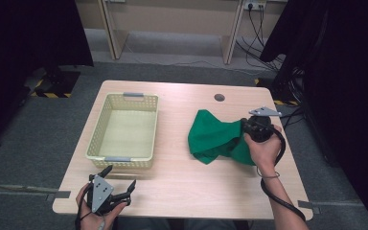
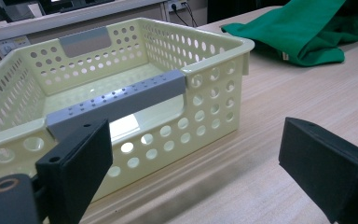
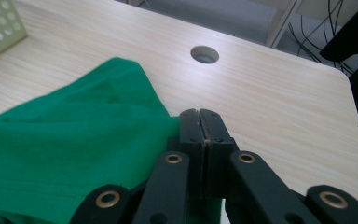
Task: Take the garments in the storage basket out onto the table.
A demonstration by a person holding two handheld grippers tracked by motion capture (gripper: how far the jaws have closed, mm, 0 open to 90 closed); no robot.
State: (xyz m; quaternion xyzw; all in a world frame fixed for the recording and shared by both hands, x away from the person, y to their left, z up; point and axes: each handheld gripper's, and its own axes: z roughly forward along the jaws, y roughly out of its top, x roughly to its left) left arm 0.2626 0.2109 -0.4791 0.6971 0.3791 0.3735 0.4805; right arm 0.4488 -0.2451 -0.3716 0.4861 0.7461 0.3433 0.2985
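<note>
We see the green cloth (image 1: 214,138) lying crumpled on the right half of the table (image 1: 182,182), well apart from the basket (image 1: 124,127) and a bit nearer to us than the round cable hole (image 1: 219,97) in the tabletop. Part of it is bunched up and lifted toward the right gripper (image 1: 242,129), which sits at the cloth's right edge. In the right gripper view we see the jaws pressed flat together, with green fabric (image 3: 74,149) running right up to their left side and under them; the jaws look clamped on a pinch of that edge, though we can't see the fabric between the pads themselves. The right hand (image 1: 263,146) wraps the gripper body from the near side, and the cable trails back off the table's near right corner. The basket is pale yellow, perforated, with grey handle strips on both short ends, and it stands upright on the left half of the table. Our left gripper (image 1: 120,184) rests at the near left edge of the table, just in front of the basket's near wall, with the left hand (image 1: 93,211) around it. In the left gripper view its jaws stand wide apart with nothing between them, bare tabletop in the gap and the basket (image 2: 121,93) straight ahead, the cloth (image 2: 307,32) farther off at upper right.
</note>
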